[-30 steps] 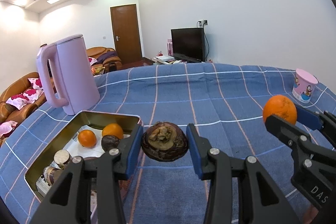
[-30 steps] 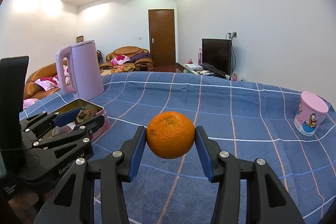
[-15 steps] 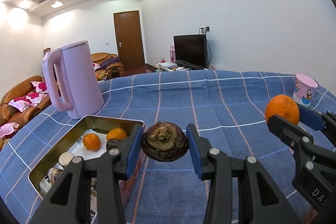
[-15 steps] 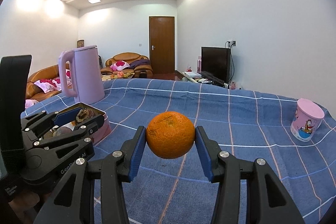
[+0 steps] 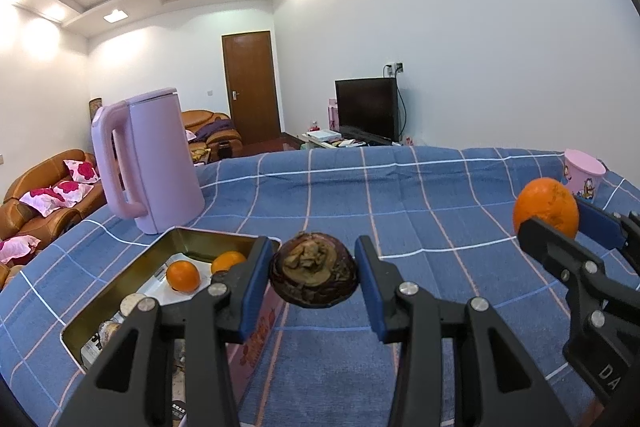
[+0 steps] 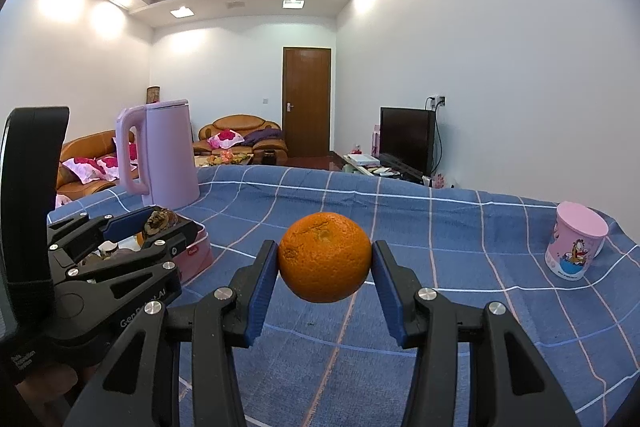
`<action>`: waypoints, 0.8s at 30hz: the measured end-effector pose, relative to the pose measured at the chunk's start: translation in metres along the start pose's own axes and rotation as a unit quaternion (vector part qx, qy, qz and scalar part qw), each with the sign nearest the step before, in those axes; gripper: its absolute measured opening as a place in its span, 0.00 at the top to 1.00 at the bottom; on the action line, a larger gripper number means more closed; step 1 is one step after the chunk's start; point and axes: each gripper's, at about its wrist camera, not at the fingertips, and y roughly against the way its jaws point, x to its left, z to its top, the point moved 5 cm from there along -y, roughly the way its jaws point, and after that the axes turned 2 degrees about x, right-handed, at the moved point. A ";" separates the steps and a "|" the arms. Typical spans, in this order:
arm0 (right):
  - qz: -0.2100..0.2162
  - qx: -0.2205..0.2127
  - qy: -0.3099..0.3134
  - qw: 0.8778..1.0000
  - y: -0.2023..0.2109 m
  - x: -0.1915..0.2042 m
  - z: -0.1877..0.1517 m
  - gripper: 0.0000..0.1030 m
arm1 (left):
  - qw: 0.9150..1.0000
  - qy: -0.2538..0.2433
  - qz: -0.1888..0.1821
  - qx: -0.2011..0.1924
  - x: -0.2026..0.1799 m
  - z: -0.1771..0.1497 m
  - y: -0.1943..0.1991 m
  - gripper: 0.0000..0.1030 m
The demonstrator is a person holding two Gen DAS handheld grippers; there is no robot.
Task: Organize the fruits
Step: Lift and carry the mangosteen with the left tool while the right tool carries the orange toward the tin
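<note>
My left gripper (image 5: 314, 269) is shut on a dark brown mangosteen (image 5: 314, 275) and holds it above the blue checked tablecloth, just right of an open metal tin (image 5: 104, 301). The tin holds two small oranges (image 5: 183, 275) and other fruit. My right gripper (image 6: 325, 259) is shut on a large orange (image 6: 325, 257) held in the air. That orange also shows in the left wrist view (image 5: 546, 207), to the right. The left gripper with the mangosteen (image 6: 160, 220) shows at the left of the right wrist view.
A pink kettle (image 5: 148, 159) stands behind the tin. A pink cartoon cup (image 6: 576, 247) stands at the table's right. The blue tablecloth (image 5: 360, 195) stretches ahead to the far edge. Sofas, a door and a TV lie beyond.
Both grippers have risen and tilted up with their fruit; the table and tin sit lower in both views. Both grips are unchanged.
</note>
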 end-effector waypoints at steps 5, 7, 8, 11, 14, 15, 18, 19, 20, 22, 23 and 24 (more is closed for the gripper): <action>-0.003 -0.004 0.001 1.000 0.002 0.002 0.001 0.52 | 1.000 0.001 0.002 -0.004 0.000 0.000 0.002 0.57; -0.004 -0.005 0.002 1.000 0.002 0.002 0.001 0.52 | 1.000 0.002 0.003 -0.006 0.001 0.000 0.004 0.57; -0.004 -0.006 0.002 1.000 0.002 0.003 0.002 0.52 | 1.000 0.001 0.003 -0.007 0.001 0.000 0.004 0.57; -0.005 -0.007 0.004 1.000 0.003 0.005 0.002 0.52 | 1.000 0.005 0.004 -0.009 0.003 0.000 0.007 0.57; -0.003 -0.009 0.007 1.000 0.007 0.008 0.001 0.52 | 1.000 0.008 0.006 -0.012 0.004 0.000 0.009 0.57; -0.004 -0.010 0.008 1.000 0.008 0.009 0.001 0.52 | 1.000 0.008 0.006 -0.012 0.005 0.000 0.009 0.57; -0.005 -0.010 0.010 1.000 0.008 0.010 0.001 0.52 | 1.000 0.009 0.004 -0.010 0.005 -0.001 0.008 0.57; -0.006 -0.009 0.011 1.000 0.009 0.011 0.000 0.52 | 1.000 0.011 0.003 -0.008 0.006 -0.001 0.008 0.57; -0.005 -0.007 0.012 1.000 0.008 0.011 0.000 0.52 | 1.000 0.014 0.003 -0.005 0.008 -0.002 0.008 0.57; -0.004 -0.005 0.014 1.000 0.008 0.014 0.000 0.52 | 1.000 0.017 -0.001 0.000 0.011 -0.002 0.007 0.57; -0.002 -0.005 0.014 1.000 0.008 0.015 0.000 0.52 | 1.000 0.017 -0.003 0.004 0.012 -0.003 0.006 0.57; 0.003 -0.002 0.012 1.000 0.008 0.017 0.000 0.52 | 1.000 0.018 -0.004 0.007 0.014 -0.003 0.004 0.57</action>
